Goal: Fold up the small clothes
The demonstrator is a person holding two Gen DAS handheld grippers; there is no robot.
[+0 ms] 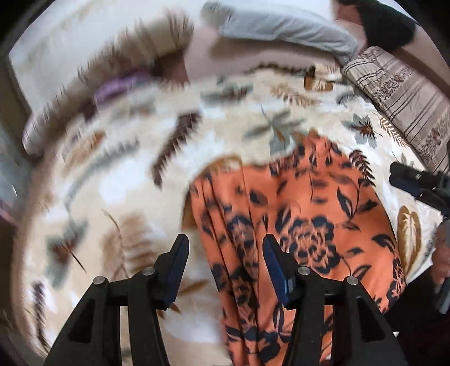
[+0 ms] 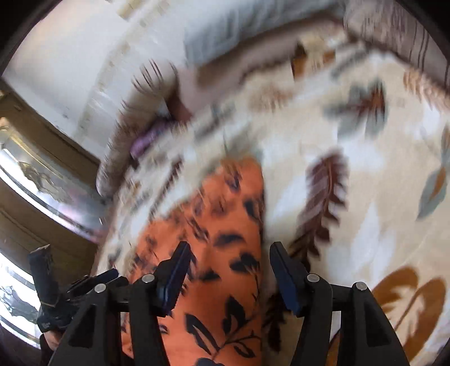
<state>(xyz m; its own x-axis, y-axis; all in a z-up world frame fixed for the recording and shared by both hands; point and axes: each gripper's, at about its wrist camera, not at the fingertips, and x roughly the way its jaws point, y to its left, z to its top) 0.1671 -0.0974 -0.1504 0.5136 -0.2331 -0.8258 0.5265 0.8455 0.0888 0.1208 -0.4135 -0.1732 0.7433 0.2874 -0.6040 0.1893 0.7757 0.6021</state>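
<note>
An orange garment with a dark floral print (image 1: 303, 225) lies on a cream leaf-patterned blanket (image 1: 126, 174). My left gripper (image 1: 225, 253) is open above the garment's left edge, holding nothing. In the right wrist view the same garment (image 2: 216, 239) runs up between the fingers of my right gripper (image 2: 229, 261), which is open and empty over its near end. The right gripper (image 1: 416, 183) shows at the right edge of the left wrist view; the left gripper (image 2: 56, 287) shows at the lower left of the right wrist view. Both views are motion-blurred.
A grey pillow (image 1: 284, 25) and a striped cushion (image 1: 402, 95) lie at the far side of the bed. A purple item (image 1: 115, 87) sits by a fringed blanket edge. A wooden cabinet with glass (image 2: 36, 174) stands to the left of the bed.
</note>
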